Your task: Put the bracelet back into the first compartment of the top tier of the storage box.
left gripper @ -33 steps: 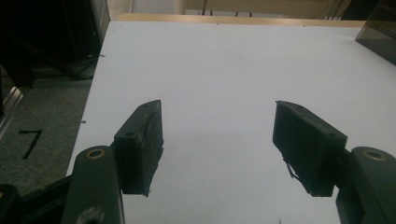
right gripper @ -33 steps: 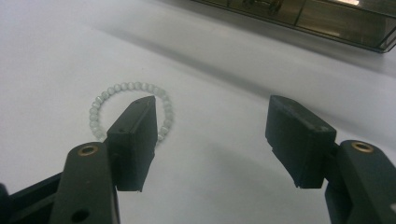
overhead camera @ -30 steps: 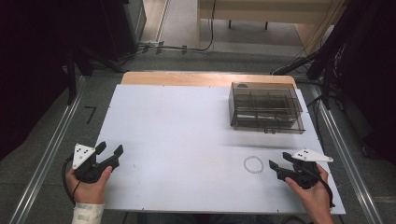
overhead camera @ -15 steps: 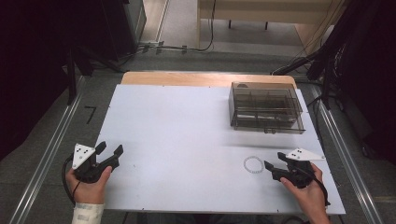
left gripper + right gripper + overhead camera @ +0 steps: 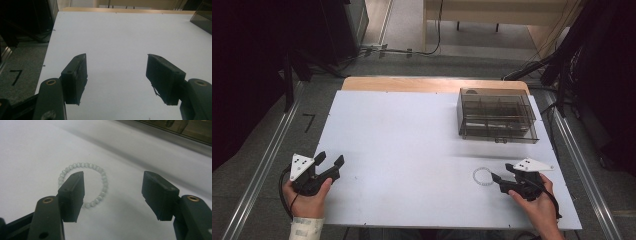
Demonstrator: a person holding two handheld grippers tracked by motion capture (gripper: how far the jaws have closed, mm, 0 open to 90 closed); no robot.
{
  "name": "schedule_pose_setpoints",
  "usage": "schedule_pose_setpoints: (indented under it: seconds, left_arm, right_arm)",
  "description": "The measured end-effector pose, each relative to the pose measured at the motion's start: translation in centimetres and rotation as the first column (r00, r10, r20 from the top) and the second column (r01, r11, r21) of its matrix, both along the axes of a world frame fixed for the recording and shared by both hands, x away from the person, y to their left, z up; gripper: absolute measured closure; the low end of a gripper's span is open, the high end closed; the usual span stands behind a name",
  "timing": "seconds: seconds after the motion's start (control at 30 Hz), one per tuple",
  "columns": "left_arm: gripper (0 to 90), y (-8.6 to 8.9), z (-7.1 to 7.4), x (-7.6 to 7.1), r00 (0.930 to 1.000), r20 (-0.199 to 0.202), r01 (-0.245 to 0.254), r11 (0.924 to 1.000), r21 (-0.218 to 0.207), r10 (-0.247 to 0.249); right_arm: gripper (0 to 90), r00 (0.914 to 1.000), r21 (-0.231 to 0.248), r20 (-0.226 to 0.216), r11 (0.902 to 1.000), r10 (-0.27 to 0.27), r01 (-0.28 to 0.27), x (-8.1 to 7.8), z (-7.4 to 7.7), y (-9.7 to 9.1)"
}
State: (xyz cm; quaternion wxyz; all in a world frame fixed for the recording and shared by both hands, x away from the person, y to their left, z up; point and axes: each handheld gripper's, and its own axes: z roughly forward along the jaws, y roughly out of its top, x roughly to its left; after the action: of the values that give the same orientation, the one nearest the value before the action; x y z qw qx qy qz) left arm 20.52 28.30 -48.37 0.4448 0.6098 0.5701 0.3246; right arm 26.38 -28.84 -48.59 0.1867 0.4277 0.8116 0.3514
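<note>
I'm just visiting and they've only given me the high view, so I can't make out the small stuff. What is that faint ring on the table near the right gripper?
Observer: A bead bracelet, pale round beads, lying flat, as the right gripper view shows.
Operator: Has the right gripper got hold of it?
Observer: No. The right gripper stands open above it, one of its fingers covering part of the loop.
Operator: And the left one, is it holding anything?
Observer: No. The left gripper is open, with bare white table between its jaws.
</note>
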Motion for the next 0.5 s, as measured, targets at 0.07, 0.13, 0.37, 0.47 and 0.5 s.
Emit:
schedule_pose_setpoints:
  seconds: [0.07,0.13,0.37,0.47,0.5]
  left_arm:
    - [34.0,0.01,-0.01,0.0,1.0,0.0,0.0,1.0,-0.001,0.0]
    - [34.0,0.03,-0.01,-0.01,1.0,0.0,0.0,1.0,0.0,0.0]
    - [34.0,0.02,0.0,-0.01,1.0,0.001,0.0,1.0,-0.001,0.0]
    - [34.0,0.02,0.0,-0.02,1.0,0.001,0.001,1.0,0.0,-0.001]
    - [34.0,0.02,0.0,-0.02,1.0,0.001,0.0,1.0,0.0,0.0]
  right_arm:
    - [33.4,1.0,-0.004,-0.002,1.0,0.006,-0.006,0.07,-0.06,0.2]
    - [33.6,0.9999,-0.012,-0.002,0.9999,0.011,-0.011,0.14,-0.13,0.36]
    - [34.2,0.9997,-0.025,-0.013,0.9995,0.019,-0.019,0.34,-0.39,0.77]
    - [34.5,0.9997,-0.032,-0.015,0.9993,0.018,-0.019,0.37,-0.46,0.82]
    - [34.7,0.9997,-0.033,-0.014,0.9993,0.018,-0.019,0.39,-0.49,0.81]
